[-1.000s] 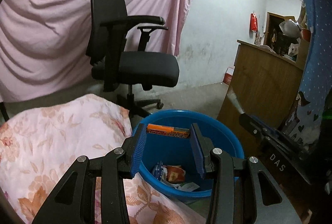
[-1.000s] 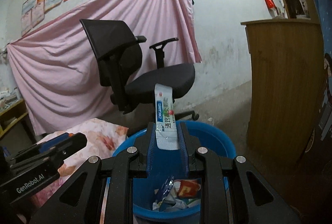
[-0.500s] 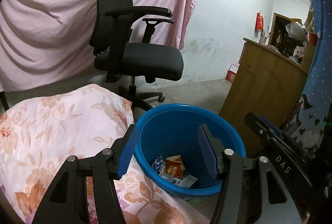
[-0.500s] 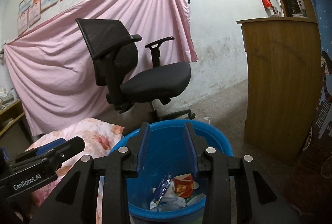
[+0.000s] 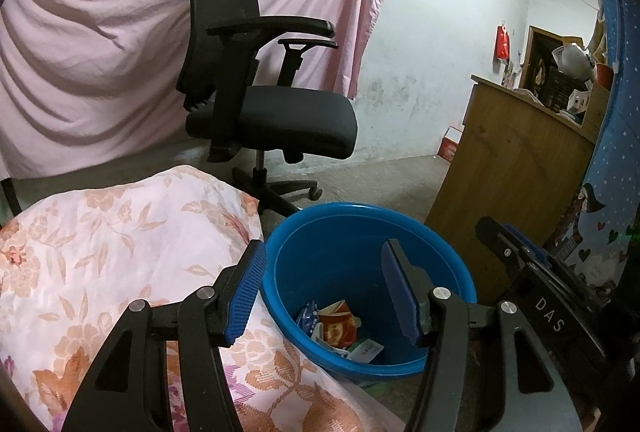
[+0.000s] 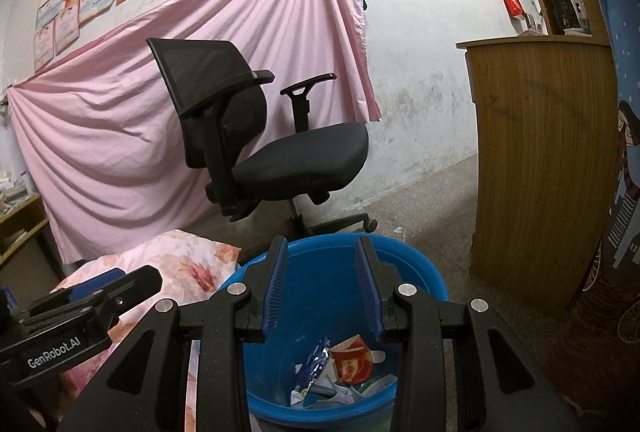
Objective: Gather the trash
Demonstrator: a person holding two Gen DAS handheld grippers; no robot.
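A blue plastic bucket (image 5: 440, 244) stands on the floor and holds several wrappers (image 5: 338, 330), among them a red packet and a blue one. My left gripper (image 5: 324, 292) hangs open and empty over the bucket. My right gripper (image 6: 322, 288) is also open and empty above the same bucket (image 6: 420, 268), with the wrappers (image 6: 344, 372) below it. The right gripper's body (image 5: 540, 296) shows at the right of the left wrist view; the left gripper's body (image 6: 72, 316) shows at the left of the right wrist view.
A bed with a floral pink cover (image 5: 100, 252) lies left of the bucket. A black office chair (image 5: 264, 100) stands behind it before a pink sheet (image 5: 80, 32). A wooden cabinet (image 5: 512, 168) stands to the right.
Both grippers opened. The orange packet left the left gripper and the white and blue sachet left the right gripper. Both grippers have drawn back a little from the bucket.
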